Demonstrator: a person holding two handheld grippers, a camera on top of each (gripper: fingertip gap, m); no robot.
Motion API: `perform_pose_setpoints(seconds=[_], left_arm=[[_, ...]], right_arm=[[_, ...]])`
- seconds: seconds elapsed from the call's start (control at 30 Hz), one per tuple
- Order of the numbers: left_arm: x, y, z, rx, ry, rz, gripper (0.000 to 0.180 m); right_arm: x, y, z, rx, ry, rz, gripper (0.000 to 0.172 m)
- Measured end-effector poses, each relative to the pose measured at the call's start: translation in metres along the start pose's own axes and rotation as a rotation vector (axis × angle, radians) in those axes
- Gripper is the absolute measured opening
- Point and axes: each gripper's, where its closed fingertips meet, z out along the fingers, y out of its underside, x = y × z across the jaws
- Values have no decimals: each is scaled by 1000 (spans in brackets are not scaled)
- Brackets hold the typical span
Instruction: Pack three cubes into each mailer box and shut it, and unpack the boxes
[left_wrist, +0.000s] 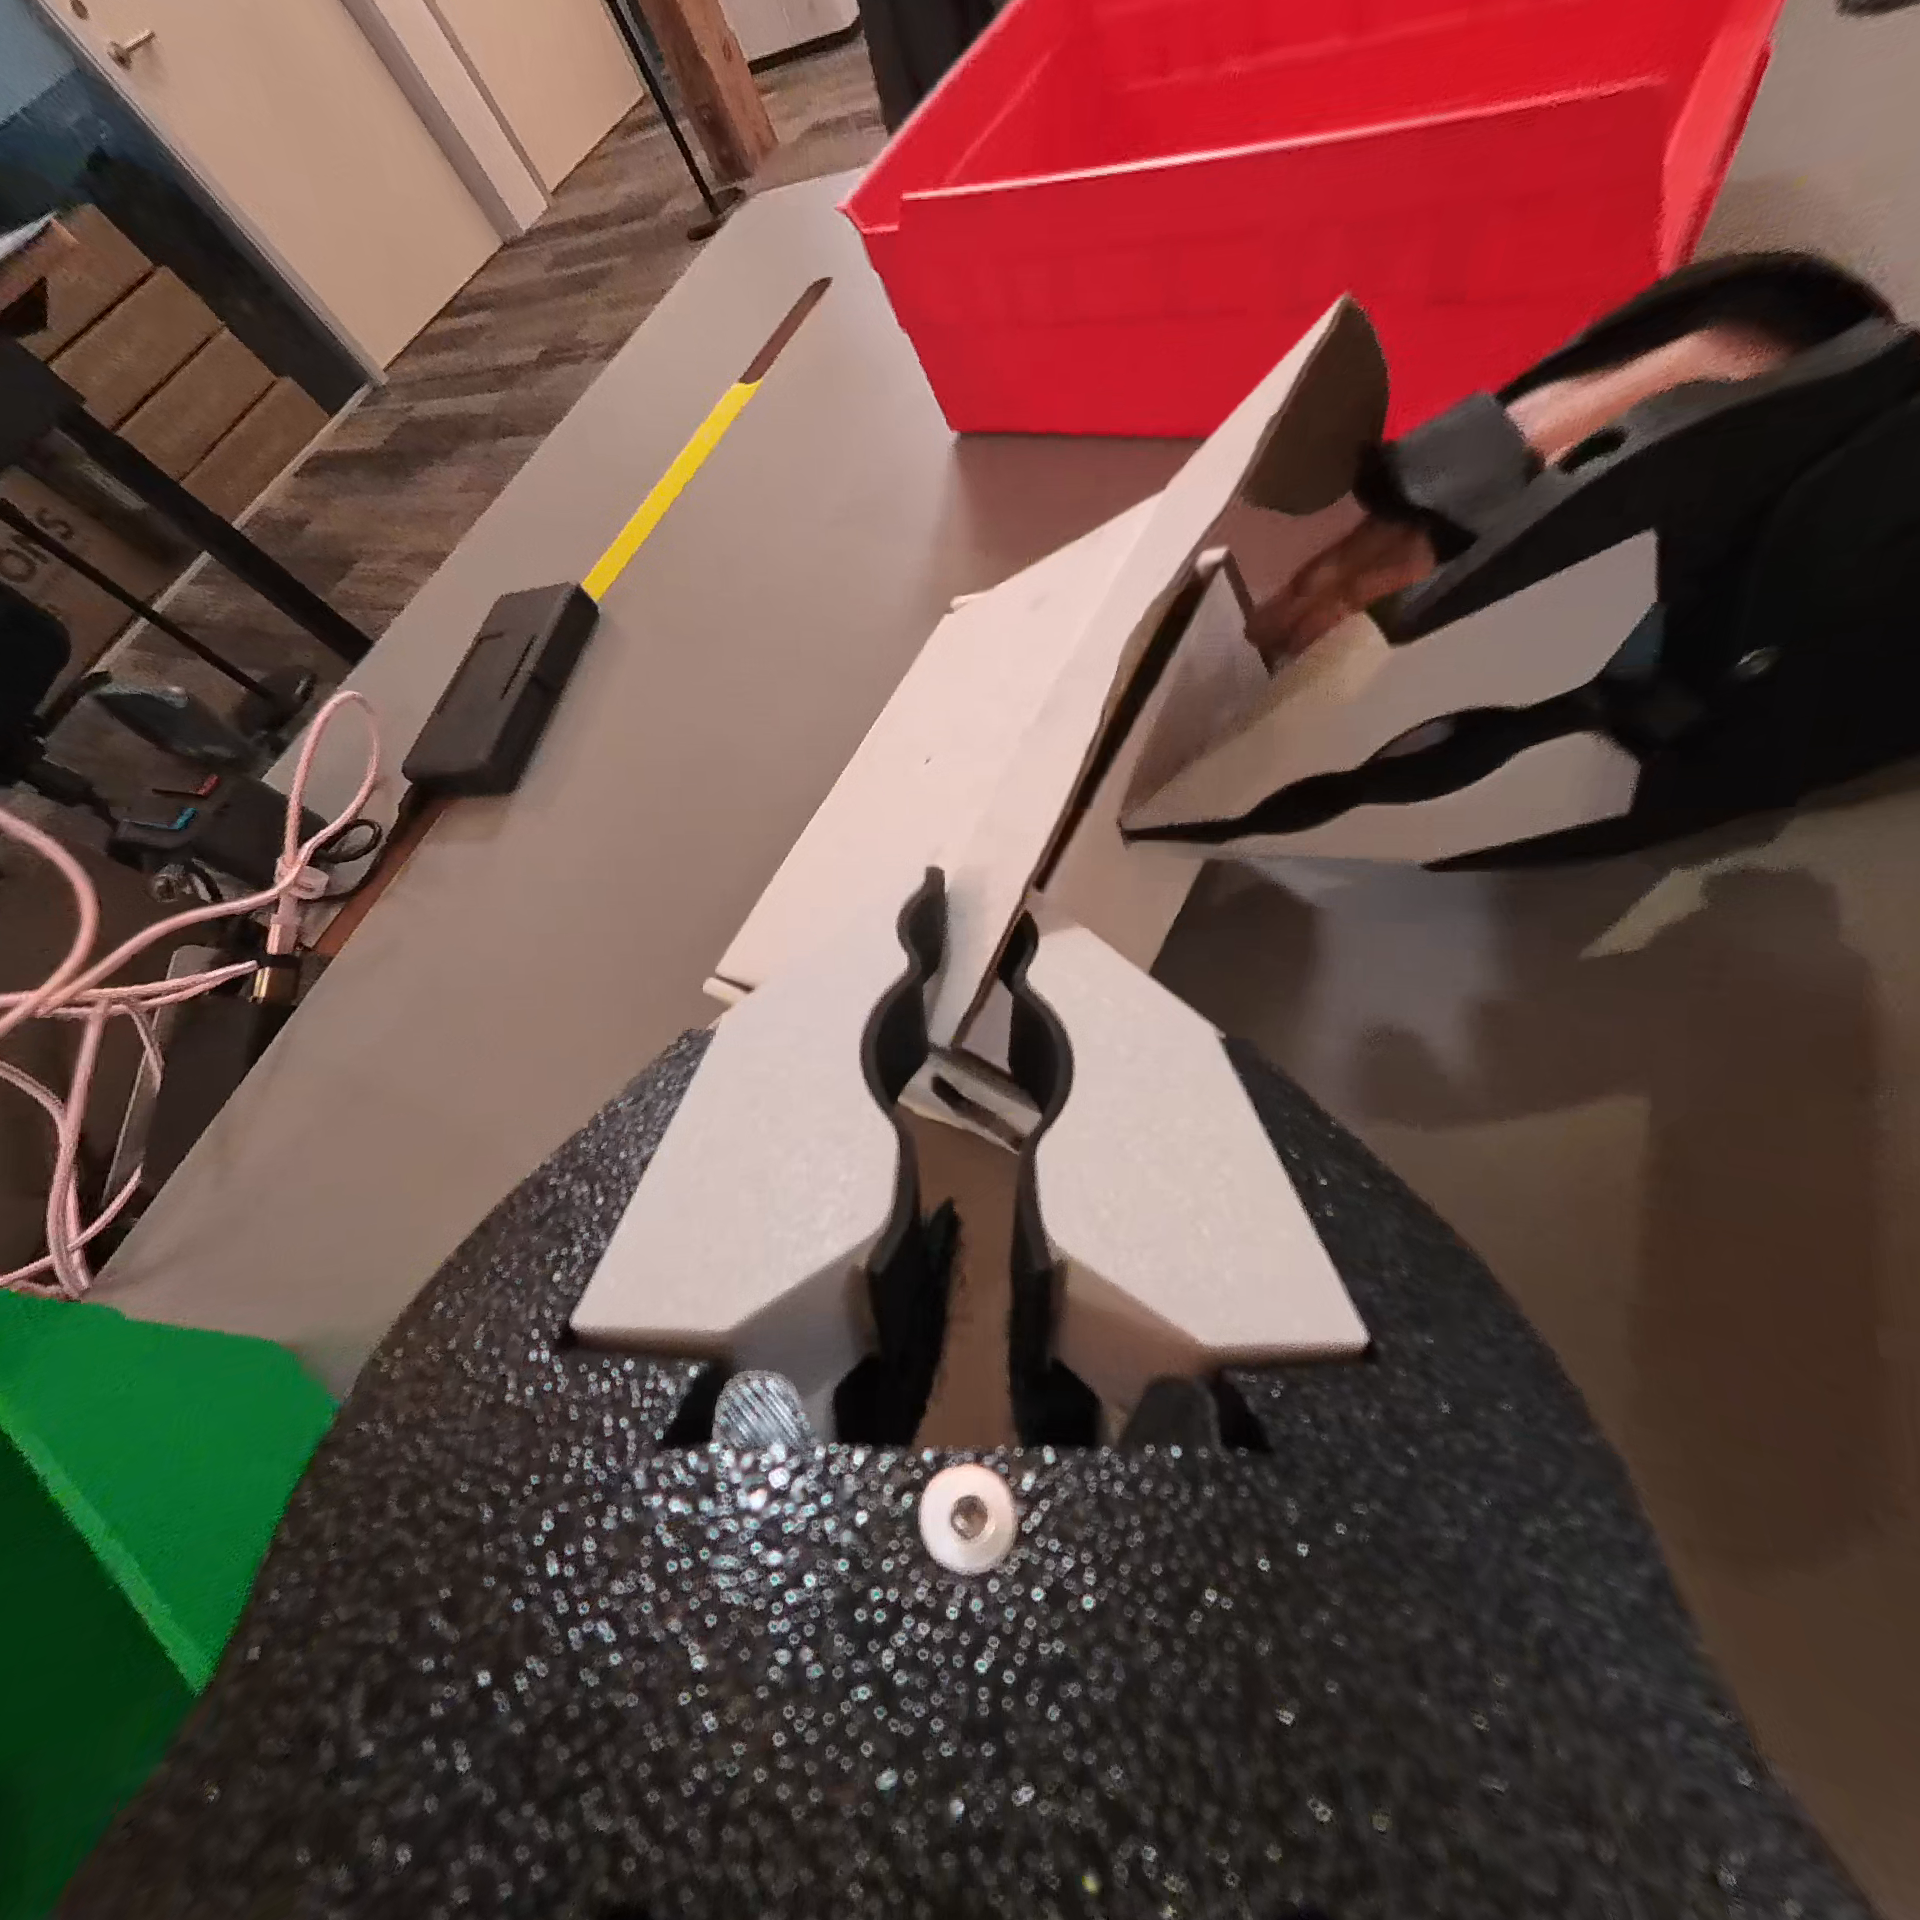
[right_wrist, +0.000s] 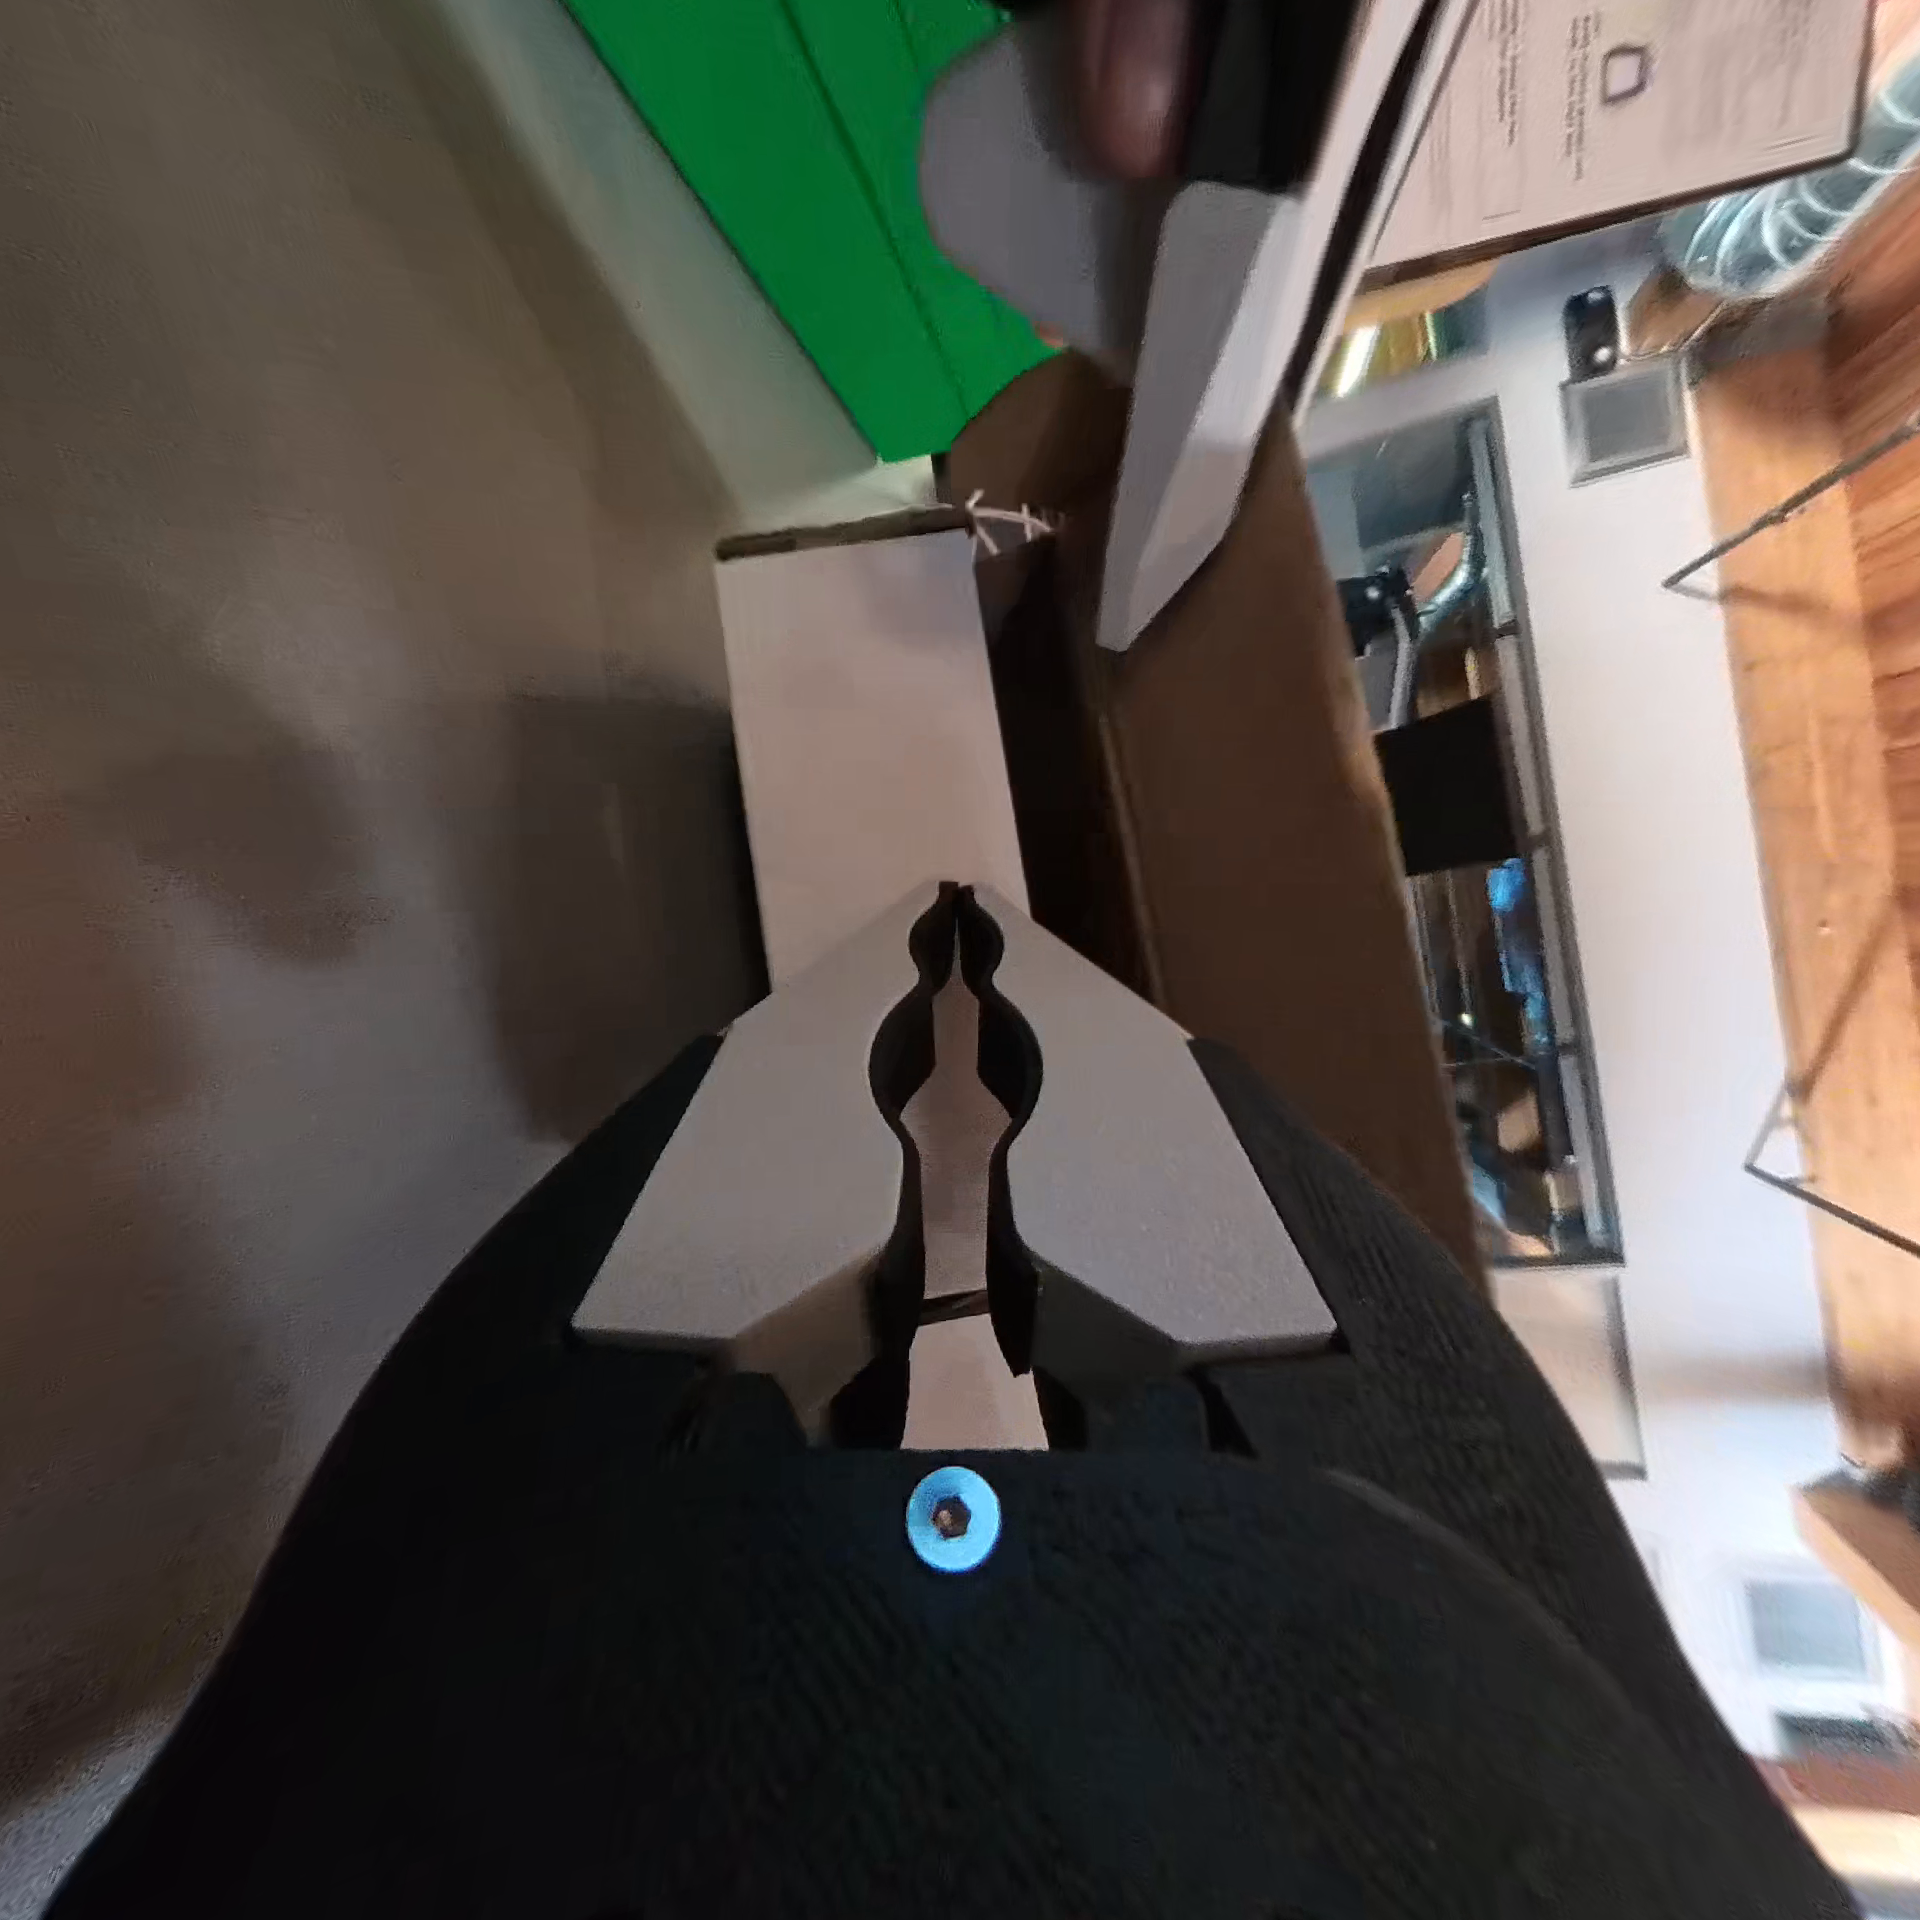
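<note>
A white mailer box lies on the grey table. Its lid is lifted, with the brown inside showing in the right wrist view. My left gripper is shut on the near edge of the lid. Its fingers also show at the top of the right wrist view, on both sides of the lid. My right gripper is shut with the tips touching and nothing between them, right over the box's white side wall. In the left wrist view it sits by the lid's side flap. No cubes are in view.
A red bin stands behind the box. A green bin is at my near left and also shows in the right wrist view. A black device, a yellow strip and pink cables lie along the table's left edge. The gap from one gripper's tips to the other's is roughly 6 centimeters.
</note>
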Motion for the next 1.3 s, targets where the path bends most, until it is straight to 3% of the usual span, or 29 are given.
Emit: perform_pose_setpoints(seconds=[0.17, 0.27, 0.33, 0.4, 0.47, 0.57, 0.67, 0.83, 0.93, 1.1, 1.3], left_arm=[[-17, -10, -5, 50, -53, -121, 7], [-27, -14, -7, 58, -95, -160, 7], [-30, -16, -7, 50, -115, -156, 7], [-31, -18, -6, 45, -121, -154, 7], [-30, -19, -5, 29, -102, -143, 7], [-31, -21, -3, -2, -73, -128, 7], [-35, -27, 0, -30, -48, -105, 8], [-51, -39, 11, -63, 7, -17, 7], [-85, -47, 21, -58, -69, -53, 8], [-144, -19, 53, -203, -227, -128, 12], [-162, 18, 86, -235, -218, -373, 19]], right_arm=[[-18, 10, 5, -52, -88, -54, 0], [1, -16, -9, 113, 23, -40, 0], [14, -30, -18, 187, 76, 17, 16], [12, -20, -11, 128, 43, 72, 39], [4, -4, -2, 51, -29, 125, 47], [-8, 11, 4, -4, -108, 190, 43], [-16, 21, 7, -49, -159, 190, 19], [-22, 18, 4, -12, -210, 157, 12], [-23, 19, 1, 1, -234, 149, 11], [-24, 20, -6, 57, -270, 159, 10], [-23, 23, -11, 96, -287, 160, 10]])
